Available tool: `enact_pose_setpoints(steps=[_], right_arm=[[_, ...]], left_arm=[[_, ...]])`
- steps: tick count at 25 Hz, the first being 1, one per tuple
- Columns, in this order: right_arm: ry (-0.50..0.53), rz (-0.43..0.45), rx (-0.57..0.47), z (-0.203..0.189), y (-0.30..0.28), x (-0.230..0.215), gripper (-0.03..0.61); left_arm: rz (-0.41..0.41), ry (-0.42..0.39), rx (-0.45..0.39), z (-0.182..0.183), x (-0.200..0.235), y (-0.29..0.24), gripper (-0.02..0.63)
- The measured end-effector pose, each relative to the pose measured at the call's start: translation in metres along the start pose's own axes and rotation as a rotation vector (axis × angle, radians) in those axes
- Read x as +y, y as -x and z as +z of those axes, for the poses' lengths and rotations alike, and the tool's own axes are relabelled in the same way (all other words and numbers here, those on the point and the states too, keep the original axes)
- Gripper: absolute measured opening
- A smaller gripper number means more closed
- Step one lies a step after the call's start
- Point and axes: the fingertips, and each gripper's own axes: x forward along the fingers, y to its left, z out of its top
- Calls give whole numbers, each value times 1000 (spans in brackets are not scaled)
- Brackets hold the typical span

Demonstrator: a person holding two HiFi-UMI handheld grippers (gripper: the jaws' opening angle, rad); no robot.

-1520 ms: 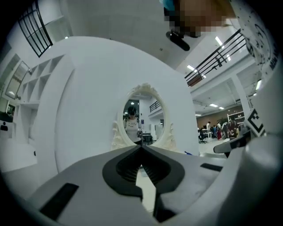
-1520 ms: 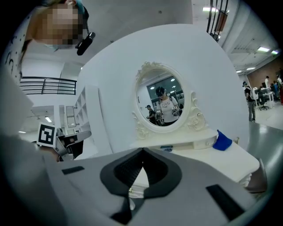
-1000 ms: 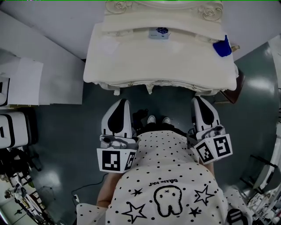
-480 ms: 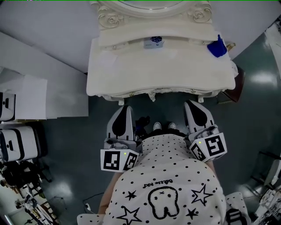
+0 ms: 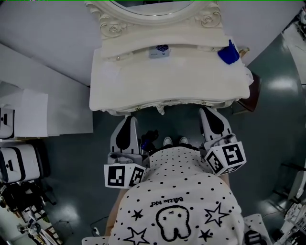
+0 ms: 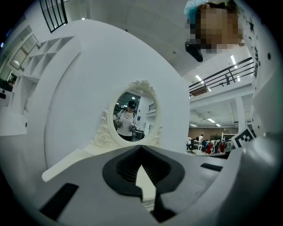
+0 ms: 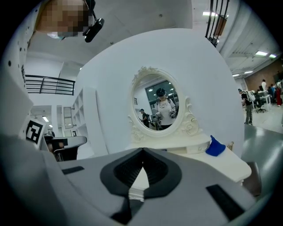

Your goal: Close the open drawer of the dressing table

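Left gripper [image 5: 128, 119]: fingers together, nothing between, tip just short of the drawer front.
Right gripper [image 5: 207, 111]: fingers together as well (empty), tip at the table's near edge.
Drawer [image 5: 167, 102]: in the dressing table's [image 5: 167, 72] front, ahead of both grippers, spanning between their tips.
Blue object [image 5: 228, 53]: far right corner of the top.

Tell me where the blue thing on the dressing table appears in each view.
Head view: the blue thing is at the upper right, at the right back corner of the table.
Left gripper view: not in it.
Right gripper view: lower right, just right of the mirror's foot.
Shared landmark: the oval mirror.
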Motion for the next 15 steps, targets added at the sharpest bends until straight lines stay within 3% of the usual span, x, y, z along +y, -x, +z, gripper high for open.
enact_pose_setpoints(steps=[7,11,15], right_arm=[[23,31,5,1,-3,3,9],[27,55,8,-4,-4,8,8],[23,74,17,-7,-6,9,8]], left_arm=[[0,-26,-60,3,0,2,12],[43,-19,9,-13,9,9,12],[61,-26,12,-13,11,10,12]])
